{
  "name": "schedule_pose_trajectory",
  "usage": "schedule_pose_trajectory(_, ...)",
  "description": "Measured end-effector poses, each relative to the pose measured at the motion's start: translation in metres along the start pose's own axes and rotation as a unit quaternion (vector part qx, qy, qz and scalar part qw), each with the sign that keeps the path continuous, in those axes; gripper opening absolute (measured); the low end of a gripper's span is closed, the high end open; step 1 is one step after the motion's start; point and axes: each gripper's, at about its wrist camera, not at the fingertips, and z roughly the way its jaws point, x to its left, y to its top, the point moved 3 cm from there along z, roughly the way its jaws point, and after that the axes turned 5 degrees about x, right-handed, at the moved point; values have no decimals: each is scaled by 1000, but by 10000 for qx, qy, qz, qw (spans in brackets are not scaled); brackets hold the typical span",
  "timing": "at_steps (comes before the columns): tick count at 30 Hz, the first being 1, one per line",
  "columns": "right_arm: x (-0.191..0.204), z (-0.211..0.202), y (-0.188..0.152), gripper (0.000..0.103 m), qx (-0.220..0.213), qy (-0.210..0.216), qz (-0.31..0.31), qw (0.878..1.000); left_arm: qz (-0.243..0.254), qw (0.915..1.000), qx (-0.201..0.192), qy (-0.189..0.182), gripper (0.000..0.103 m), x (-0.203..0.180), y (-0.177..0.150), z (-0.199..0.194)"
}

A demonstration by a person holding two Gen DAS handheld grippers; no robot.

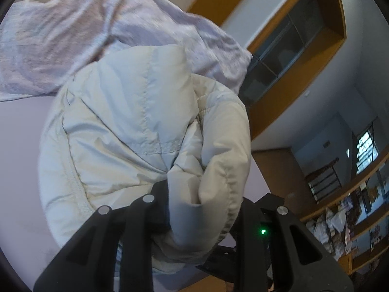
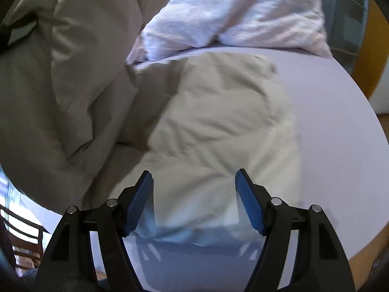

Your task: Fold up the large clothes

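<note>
Left gripper (image 1: 201, 209) clamped on bunched puffer jacket (image 1: 136, 126), lifted over bed sheet (image 2: 340, 121); my right gripper (image 2: 194, 202) wide apart, holding nothing, above jacket's flat part; I'd pinch hem edge, not bulk.

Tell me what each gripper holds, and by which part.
The left gripper clamps a bunched fold of the cream jacket. The right gripper is open, holding nothing.
</note>
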Motion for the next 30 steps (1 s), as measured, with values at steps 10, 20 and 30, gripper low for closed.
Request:
schedule_pose_trajectory(10,-45,-9,-14,73,22,-207,444,9988,339,9963,783,69,27,-40,-19,76)
schedule_pose_trajectory(20,-65,-12,-18,73,83,-258,658,9975,301,9961,810,-182,69,-48,-14,70)
schedule_pose_trajectory(30,-81,-15,-14,73,57,-261,809,9964,302,9994,181,74,81,-30,2,-1)
